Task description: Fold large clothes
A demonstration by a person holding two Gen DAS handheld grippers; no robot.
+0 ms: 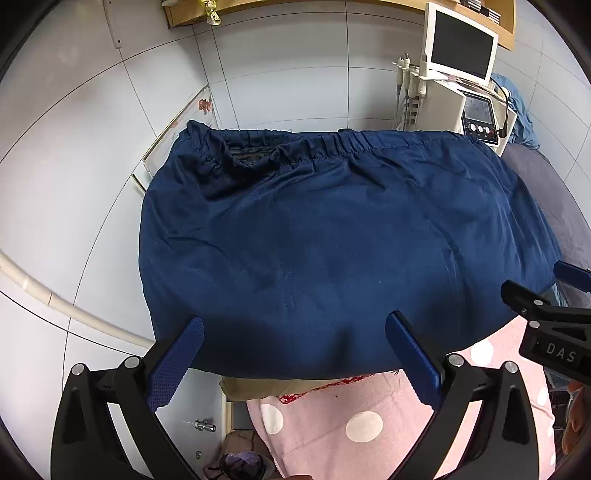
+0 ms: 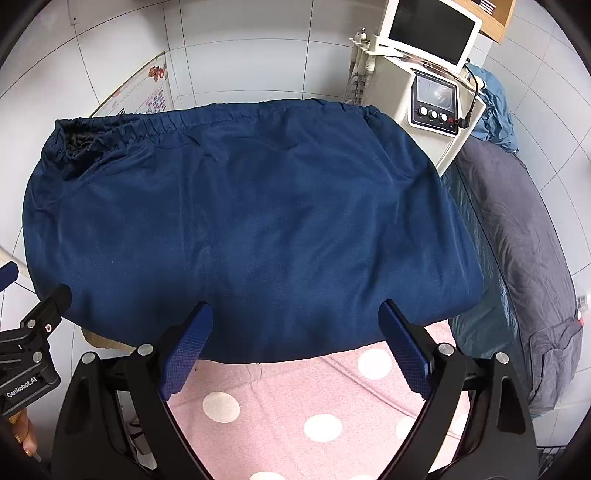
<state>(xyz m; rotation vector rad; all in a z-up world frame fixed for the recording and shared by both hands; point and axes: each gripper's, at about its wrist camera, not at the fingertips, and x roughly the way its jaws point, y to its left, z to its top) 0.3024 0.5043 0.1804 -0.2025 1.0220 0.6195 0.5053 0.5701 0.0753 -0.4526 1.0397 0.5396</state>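
where tiled walls [image 2: 240, 48] meet, navy garment [image 2: 240, 221] on pink dotted blanket [image 2: 295, 406]

Navy garment [image 2: 251, 221] — spread flat, elastic waistband far.

Folded garment [image 2: 236, 221] spread on a dotted blanket [image 2: 295, 413], elastic waistband at its far edge, machine with monitor [image 2: 428, 33] behind right, bedding [image 2: 524, 236] alongside right.

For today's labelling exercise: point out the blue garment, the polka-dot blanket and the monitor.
blue garment [image 2: 251, 221]: right wrist view, middle of cloth.
polka-dot blanket [image 2: 280, 391]: right wrist view, pink area.
monitor [image 1: 463, 46]: left wrist view, dark screen.
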